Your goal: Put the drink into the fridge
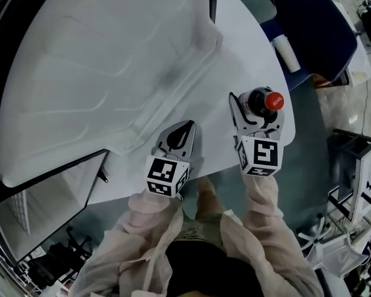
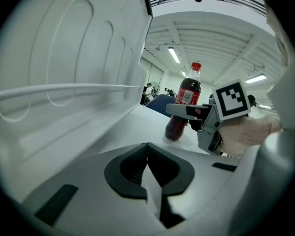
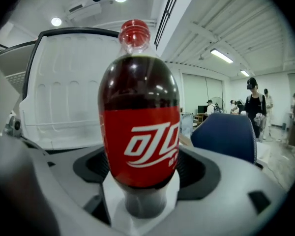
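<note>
1. While my right gripper point(image 1: 256, 109) keeps its jaws wide apart round the cola bottle point(image 3: 138, 132), which stands upright on the white table point(image 1: 241, 36), I see no pad pressing on it yet.
2. My left gripper point(image 2: 147, 146) has its jaws together, empty, beside the fridge door point(image 1: 111, 60).
3. Full and capped, the bottle should feel fairly heavy, its plastic smooth and slightly yielding, so I would squeeze firmly, not hard.
4. I judge the labelled belly the best hold, low enough that it won't tip.
</note>
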A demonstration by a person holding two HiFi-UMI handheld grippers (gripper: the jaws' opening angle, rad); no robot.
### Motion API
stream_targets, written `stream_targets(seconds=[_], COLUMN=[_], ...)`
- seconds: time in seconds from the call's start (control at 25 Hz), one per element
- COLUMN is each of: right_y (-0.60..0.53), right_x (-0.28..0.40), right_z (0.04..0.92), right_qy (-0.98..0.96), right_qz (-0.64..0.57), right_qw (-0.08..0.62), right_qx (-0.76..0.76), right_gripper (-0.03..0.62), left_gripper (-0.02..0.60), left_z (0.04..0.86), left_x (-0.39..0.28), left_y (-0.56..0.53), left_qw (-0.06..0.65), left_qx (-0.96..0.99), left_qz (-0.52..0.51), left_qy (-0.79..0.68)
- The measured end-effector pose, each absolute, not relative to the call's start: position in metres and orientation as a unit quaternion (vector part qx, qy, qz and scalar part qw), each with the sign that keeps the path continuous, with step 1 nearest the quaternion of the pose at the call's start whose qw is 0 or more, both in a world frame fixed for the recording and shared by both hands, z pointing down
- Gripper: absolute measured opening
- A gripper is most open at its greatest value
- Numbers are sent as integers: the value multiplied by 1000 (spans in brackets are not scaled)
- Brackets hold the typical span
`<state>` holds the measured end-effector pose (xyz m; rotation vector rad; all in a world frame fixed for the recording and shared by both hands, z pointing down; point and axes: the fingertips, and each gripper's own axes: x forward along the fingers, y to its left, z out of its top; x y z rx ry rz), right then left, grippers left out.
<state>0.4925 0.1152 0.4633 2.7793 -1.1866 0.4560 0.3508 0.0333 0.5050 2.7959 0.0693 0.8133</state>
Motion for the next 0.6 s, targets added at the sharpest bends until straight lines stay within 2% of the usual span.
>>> stream_targets(seconds=[0.12,0.24,0.6], right_y=[115,111,113], right_x=[497,495,493], right_z=[454,452,454], right_qy=[-394,-404,-395], right_qz=[123,118,127], right_qw=[52,57,60], right_qx=[910,905,908], right_gripper=[370,310,305], left_gripper=[12,12,12], left_z=[505,506,507], left_x=[349,346,341], left_y=[33,30,25], left_qw=[128,127,129], left_qx=[953,953,954], left_qz=[275,275,272], left_qy=[23,19,5])
